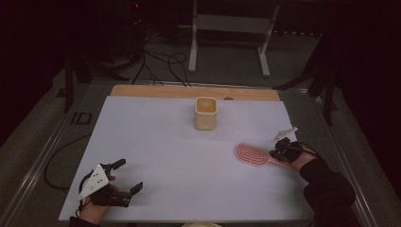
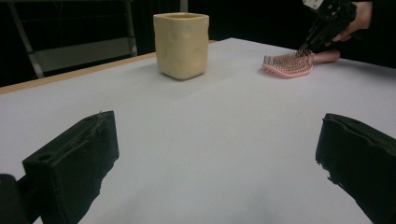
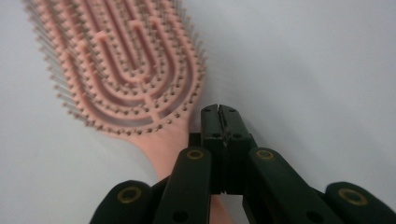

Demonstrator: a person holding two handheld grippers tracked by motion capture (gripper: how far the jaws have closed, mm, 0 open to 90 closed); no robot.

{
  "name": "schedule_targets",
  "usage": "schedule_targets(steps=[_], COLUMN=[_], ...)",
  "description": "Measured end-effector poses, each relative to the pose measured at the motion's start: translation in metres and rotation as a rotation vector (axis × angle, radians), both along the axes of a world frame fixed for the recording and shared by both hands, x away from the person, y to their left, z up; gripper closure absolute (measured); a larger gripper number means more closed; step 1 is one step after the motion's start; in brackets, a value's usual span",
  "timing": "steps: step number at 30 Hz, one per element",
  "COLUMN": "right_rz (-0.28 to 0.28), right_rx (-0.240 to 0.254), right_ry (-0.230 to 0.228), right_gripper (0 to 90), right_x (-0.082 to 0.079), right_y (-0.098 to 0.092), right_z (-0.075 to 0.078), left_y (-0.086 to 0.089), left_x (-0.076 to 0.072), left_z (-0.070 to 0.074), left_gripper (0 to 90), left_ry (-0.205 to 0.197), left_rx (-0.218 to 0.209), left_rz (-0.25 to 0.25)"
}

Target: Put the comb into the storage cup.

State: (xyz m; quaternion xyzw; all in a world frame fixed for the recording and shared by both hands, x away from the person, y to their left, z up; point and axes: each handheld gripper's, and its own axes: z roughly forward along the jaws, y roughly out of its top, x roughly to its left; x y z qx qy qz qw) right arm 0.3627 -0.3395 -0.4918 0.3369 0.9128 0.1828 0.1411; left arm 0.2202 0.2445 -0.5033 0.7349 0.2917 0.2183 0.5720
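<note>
No brand, label or writing can be read on anything here; the dim light and the small size of the things in the high view may hide fine print.

The right hand-held gripper (image 1: 278, 152) sits at the right side of the white tabletop (image 1: 161, 142), at the handle end of a pink hairbrush (image 1: 253, 155). In the right gripper view its two black jaws are pressed together, tip against tip, with nothing between them. They lie just above the neck of the brush, where the handle meets the oval head; whether they touch the handle cannot be told from that view. The hairbrush lies flat on the tabletop, bristles up, its head pointing toward the middle of the table.

The left hand-held gripper (image 1: 128, 176) rests near the front left corner of the tabletop, its jaws spread wide apart and holding nothing; only bare white surface lies between them in the left gripper view.

A cream-coloured cup (image 1: 205, 113) stands upright near the far edge, well apart from both grippers and from the brush.
</note>
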Motion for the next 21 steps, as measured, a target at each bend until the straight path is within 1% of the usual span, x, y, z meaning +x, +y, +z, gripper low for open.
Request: schedule_targets(steps=[4,5,7,10,11,15,17,19,21], right_rz=[-0.010,-0.023,-0.034,-0.074,-0.091,-0.133,-0.139,-0.143,-0.146], right_rx=[0.009,0.020,0.023,0.042,0.050,0.068,0.072,0.069,0.076], right_ry=[-0.003,0.000,0.004,0.005,0.012,0.011,0.014,0.008,0.006], right_gripper=[90.0,90.0,90.0,90.0,90.0,90.0,90.0,90.0,90.0], right_x=[-0.010,-0.013,-0.016,-0.022,-0.023,-0.028,-0.031,-0.034,-0.038], right_y=[0.001,0.002,0.003,0.004,0.004,0.005,0.005,0.006,0.007], right_z=[0.000,0.000,0.000,0.000,0.000,-0.001,-0.001,-0.001,-0.001], left_y=[-0.001,-0.001,0.000,0.000,0.000,0.000,0.000,0.000,-0.001], left_x=[0.000,0.000,0.000,0.000,0.000,0.000,0.000,0.000,0.000], left_z=[0.000,0.000,0.000,0.000,0.000,0.000,0.000,0.000,0.000], left_gripper=[0.2,0.2,0.2,0.2,0.2,0.2,0.2,0.2,0.2], left_ry=[-0.001,-0.001,0.000,0.000,0.000,0.000,0.000,0.001,0.000], left_rx=[0.003,0.003,-0.002,0.002,0.002,0.003,0.002,0.001,0.005], left_rz=[-0.001,-0.001,0.001,0.002,0.001,0.002,0.001,0.003,0.003])
